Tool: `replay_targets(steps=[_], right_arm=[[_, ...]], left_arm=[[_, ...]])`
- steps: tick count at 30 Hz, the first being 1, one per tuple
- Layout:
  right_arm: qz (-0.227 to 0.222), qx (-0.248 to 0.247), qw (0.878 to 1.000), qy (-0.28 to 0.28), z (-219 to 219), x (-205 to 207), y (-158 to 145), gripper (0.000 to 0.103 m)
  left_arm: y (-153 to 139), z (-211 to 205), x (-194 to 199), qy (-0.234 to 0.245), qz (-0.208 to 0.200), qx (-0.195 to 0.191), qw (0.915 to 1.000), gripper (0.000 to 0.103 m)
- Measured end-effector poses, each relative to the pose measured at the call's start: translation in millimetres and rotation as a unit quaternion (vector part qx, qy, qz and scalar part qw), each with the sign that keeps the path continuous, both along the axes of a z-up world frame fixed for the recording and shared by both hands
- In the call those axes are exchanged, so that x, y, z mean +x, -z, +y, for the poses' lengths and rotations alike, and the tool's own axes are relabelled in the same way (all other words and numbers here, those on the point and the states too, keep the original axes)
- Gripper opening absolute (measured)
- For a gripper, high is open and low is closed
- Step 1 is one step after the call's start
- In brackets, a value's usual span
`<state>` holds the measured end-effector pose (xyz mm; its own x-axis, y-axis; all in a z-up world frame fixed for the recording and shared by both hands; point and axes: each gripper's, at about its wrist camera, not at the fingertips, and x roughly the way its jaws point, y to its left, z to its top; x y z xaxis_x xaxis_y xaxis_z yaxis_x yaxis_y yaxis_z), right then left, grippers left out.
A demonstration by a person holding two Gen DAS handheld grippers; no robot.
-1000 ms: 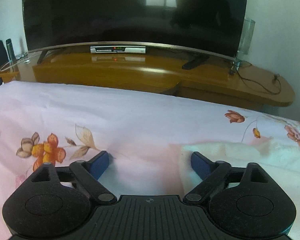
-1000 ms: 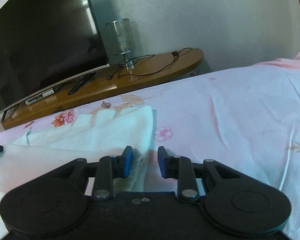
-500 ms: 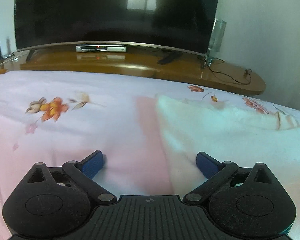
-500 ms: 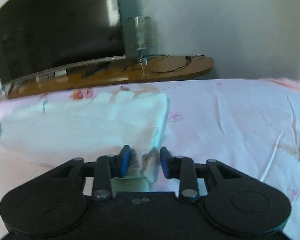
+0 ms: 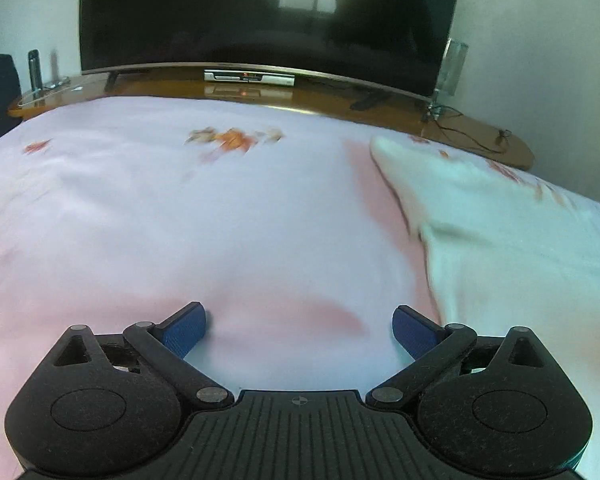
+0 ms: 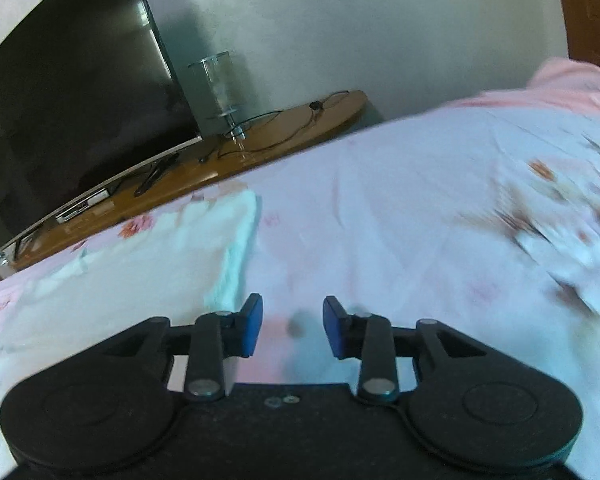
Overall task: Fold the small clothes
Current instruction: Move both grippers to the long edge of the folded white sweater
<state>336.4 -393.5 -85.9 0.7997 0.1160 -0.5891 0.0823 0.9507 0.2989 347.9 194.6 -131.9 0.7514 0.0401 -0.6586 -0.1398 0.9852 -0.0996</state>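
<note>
A small white garment (image 5: 512, 240) lies flat on the pink flowered bed sheet (image 5: 180, 220). In the left wrist view it is to the right of my left gripper (image 5: 299, 326), which is open wide and empty over bare sheet. In the right wrist view the garment (image 6: 140, 264) lies to the left, its right edge just beyond the left fingertip (image 6: 252, 322). My right gripper (image 6: 292, 326) is open and holds nothing, over the sheet (image 6: 400, 220).
A wooden TV stand (image 5: 480, 136) runs along the far edge of the bed, with a large dark TV (image 5: 268, 16), a set-top box (image 5: 248, 77), a glass vase (image 6: 220, 88) and cables (image 6: 284, 124). A pink pillow (image 6: 572, 84) lies at the far right.
Both grippers have pulled back from the garment. The right gripper, which was pinching the garment's corner half a second ago, has opened and let it go. The left gripper has moved left.
</note>
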Motion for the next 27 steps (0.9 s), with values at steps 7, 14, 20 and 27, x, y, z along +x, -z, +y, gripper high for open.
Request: replay_targets(steps=[7, 14, 20, 27], right_arm=[[0.038, 0.024, 0.999, 0.006, -6.0, -134.9, 12.8, 0.034], [0.051, 0.098, 0.994, 0.024, 5.8, -230.8, 13.3, 0.034], [0.063, 0.160, 0.985, 0.027, 9.3, -285.1, 17.0, 0.034], [0.080, 0.212, 0.973, 0.036, 9.6, -305.5, 19.0, 0.034]], left_arm=[[0.4, -17.3, -119.8, 0.023, 0.015, 0.011, 0.9996, 0.099], [-5.0, -21.7, -202.6, 0.014, 0.014, -0.053, 0.9984, 0.099], [-5.2, -23.5, -243.6, 0.024, 0.015, -0.114, 0.9931, 0.099], [-5.1, -35.8, -264.8, 0.038, 0.019, -0.134, 0.9900, 0.092]])
